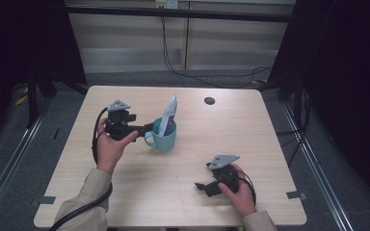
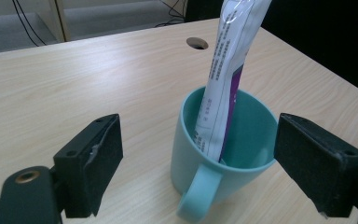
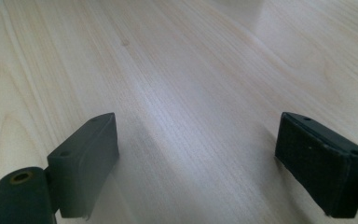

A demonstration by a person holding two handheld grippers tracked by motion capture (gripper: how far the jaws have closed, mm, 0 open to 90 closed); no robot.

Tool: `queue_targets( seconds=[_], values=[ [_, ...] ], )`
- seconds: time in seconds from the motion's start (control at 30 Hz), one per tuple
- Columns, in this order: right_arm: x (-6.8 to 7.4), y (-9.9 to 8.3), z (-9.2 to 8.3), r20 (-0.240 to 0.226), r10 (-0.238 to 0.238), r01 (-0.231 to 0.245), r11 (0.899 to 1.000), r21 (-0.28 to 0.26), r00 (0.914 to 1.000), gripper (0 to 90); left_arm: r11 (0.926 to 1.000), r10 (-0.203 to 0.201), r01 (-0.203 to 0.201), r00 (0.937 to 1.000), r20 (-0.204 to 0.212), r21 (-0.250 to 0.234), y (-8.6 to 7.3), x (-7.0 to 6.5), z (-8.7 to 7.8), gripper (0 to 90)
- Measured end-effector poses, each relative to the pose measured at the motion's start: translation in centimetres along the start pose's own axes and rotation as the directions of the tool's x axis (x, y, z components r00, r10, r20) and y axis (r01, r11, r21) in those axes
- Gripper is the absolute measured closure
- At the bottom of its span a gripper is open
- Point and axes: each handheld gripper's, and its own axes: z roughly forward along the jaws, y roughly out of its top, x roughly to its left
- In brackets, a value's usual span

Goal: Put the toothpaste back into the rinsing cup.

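Now spread wide beside teal ceramic mug (image 2: 223, 154), left gripper (image 2: 198, 163), releasing upright white-purple tube (image 2: 226, 79); right gripper (image 3: 196, 163) likewise spread, idle on table.

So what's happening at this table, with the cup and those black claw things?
A person sits at a wooden table with a two-jaw gripper in each hand. The left gripper is at a teal mug, jaws open on either side of it and not pressing. A white and purple tube stands leaning inside the mug. The right gripper sits apart near the table's front edge, jaws open over bare wood, holding nothing.
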Motion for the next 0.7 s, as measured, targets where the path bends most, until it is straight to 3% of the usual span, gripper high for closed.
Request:
queue_targets(
  seconds=[0.7],
  values=[
    [0.0,0.0,0.0,0.0,-0.001,0.001,1.0,-0.001,1.0,12.4,0.9991,-0.001,0.0,0.9999,0.017,0.042,-3.2,0.8,-1.1,15.2]
  ],
)
